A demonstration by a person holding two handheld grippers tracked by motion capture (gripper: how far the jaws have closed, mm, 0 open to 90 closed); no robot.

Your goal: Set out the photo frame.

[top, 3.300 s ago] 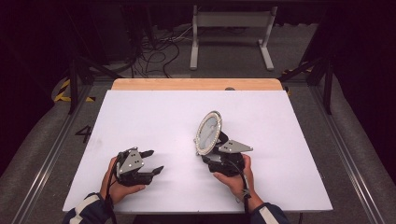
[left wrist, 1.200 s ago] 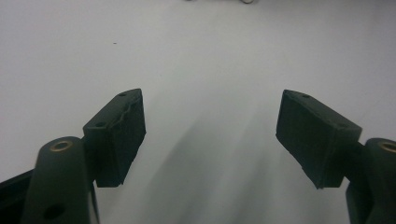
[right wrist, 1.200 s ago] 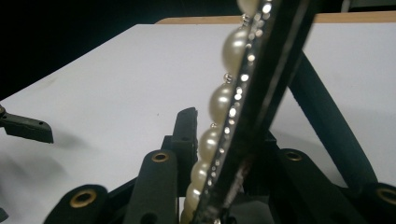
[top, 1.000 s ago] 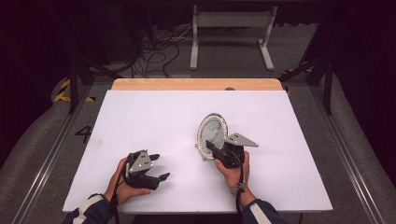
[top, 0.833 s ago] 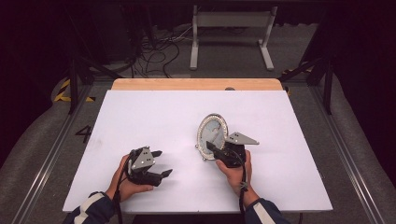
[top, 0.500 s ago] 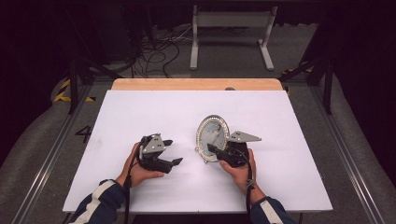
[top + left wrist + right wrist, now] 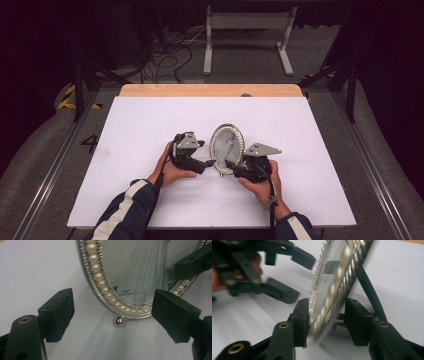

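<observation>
With the right claw [image 7: 231,165] just loosening off the frame [image 7: 227,148] and the left claw [image 7: 209,163] spread, unpinched, it may topple onto the counter [image 7: 310,130].

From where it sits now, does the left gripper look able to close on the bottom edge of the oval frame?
Probably yes. The left gripper stands open with the oval frame and its pearl rim just ahead, bare table between them. The right gripper, whose jaws have just been opening, straddles the rim at one side, which could crowd it.
</observation>
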